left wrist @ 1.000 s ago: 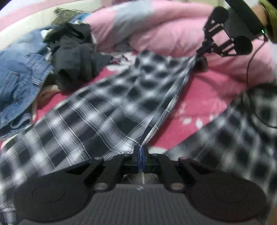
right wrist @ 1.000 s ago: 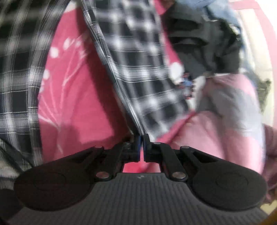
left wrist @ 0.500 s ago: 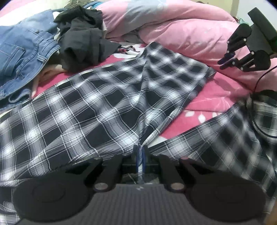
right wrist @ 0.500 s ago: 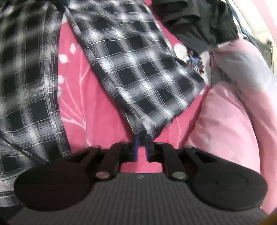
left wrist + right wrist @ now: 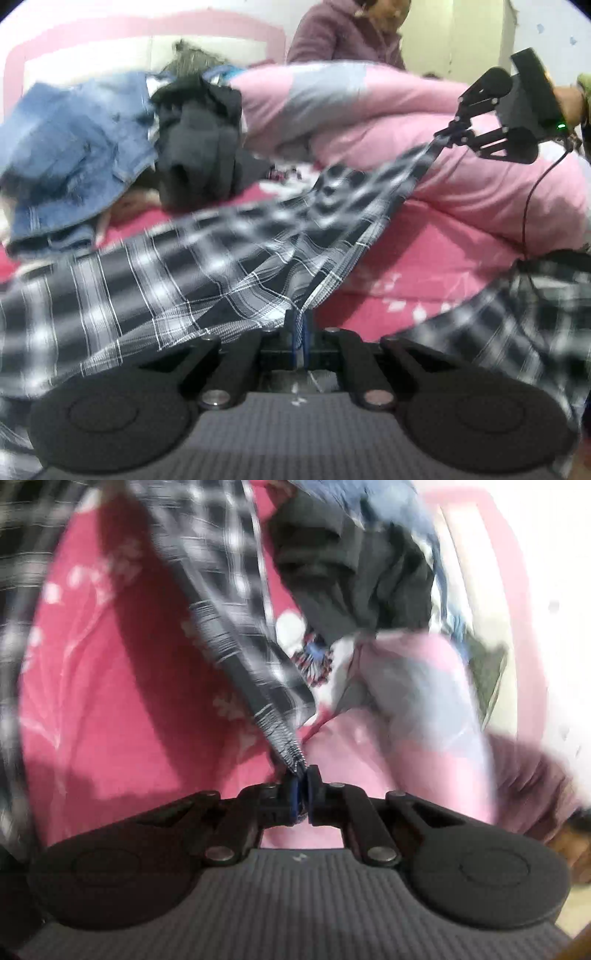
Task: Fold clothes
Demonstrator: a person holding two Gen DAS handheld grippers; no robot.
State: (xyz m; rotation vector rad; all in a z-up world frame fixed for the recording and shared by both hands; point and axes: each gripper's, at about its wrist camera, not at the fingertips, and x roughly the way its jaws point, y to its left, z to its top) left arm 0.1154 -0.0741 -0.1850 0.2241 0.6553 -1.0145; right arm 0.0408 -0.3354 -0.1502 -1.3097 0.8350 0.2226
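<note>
Work surface: a bed with a magenta sheet (image 5: 443,258); pink quilt (image 5: 369,110) bunched at the rear; pink headboard (image 5: 147,26) beyond. Left gripper (image 5: 300,325) is clamped on the plaid garment (image 5: 221,258); right gripper (image 5: 301,786) pinches its far corner; the cloth spans between them above the sheet, beside jeans (image 5: 74,147) and dark clothing (image 5: 199,147).

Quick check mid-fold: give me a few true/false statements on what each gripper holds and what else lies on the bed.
1. The left gripper is shut on the plaid garment. True.
2. The right gripper is open and holds nothing. False: it is shut on the garment's edge.
3. The plaid garment lies flat. False: it hangs stretched between the grippers.
4. Blue jeans sit beside a black garment. True.
5. The bedsheet is green. False: it is pink.
</note>
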